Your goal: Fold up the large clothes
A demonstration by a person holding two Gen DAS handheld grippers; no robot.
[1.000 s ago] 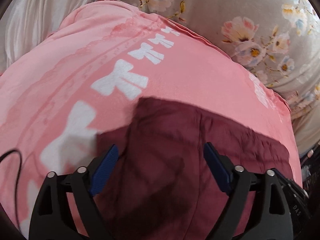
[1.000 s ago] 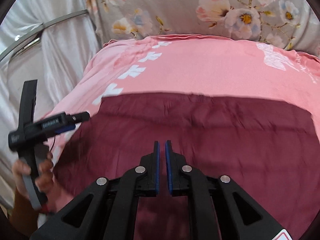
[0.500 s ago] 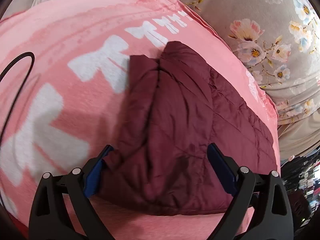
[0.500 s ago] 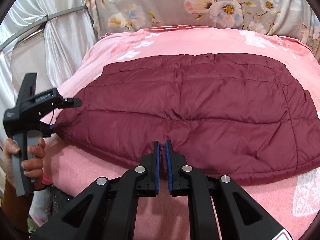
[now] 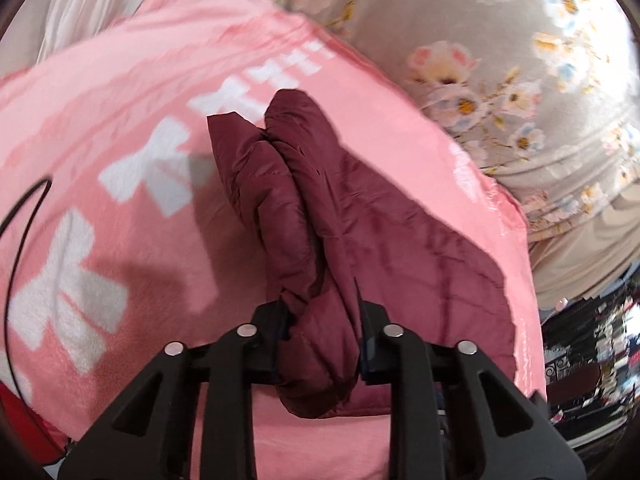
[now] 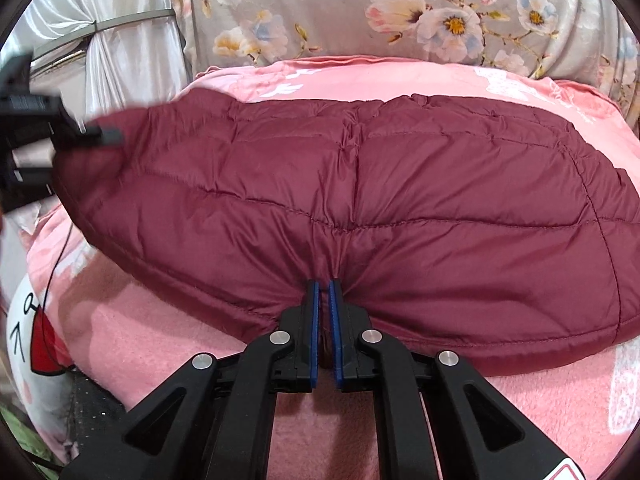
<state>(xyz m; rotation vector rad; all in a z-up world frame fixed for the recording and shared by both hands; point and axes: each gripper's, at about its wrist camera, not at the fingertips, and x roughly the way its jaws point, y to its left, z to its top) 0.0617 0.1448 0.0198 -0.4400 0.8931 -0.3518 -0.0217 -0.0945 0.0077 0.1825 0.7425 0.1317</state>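
Observation:
A maroon quilted puffer jacket (image 6: 360, 200) lies spread on a pink fleece blanket (image 6: 152, 344). My right gripper (image 6: 324, 292) is shut on the jacket's near hem at its middle. My left gripper (image 5: 322, 316) is shut on a bunched thick end of the jacket (image 5: 304, 208), which stretches away from it in folds. In the right wrist view the left gripper (image 6: 96, 136) shows at the jacket's far left end, lifting it a little.
The pink blanket (image 5: 120, 208) has white bow prints and covers a bed. A floral grey curtain (image 6: 400, 12) hangs behind. A white satin drape (image 6: 132, 60) is at the left. A black cable (image 5: 20, 208) runs over the blanket's left side.
My left gripper has closed on the jacket's left end and raised it. The right gripper stays shut on the hem and the jacket has come closer and lifted.

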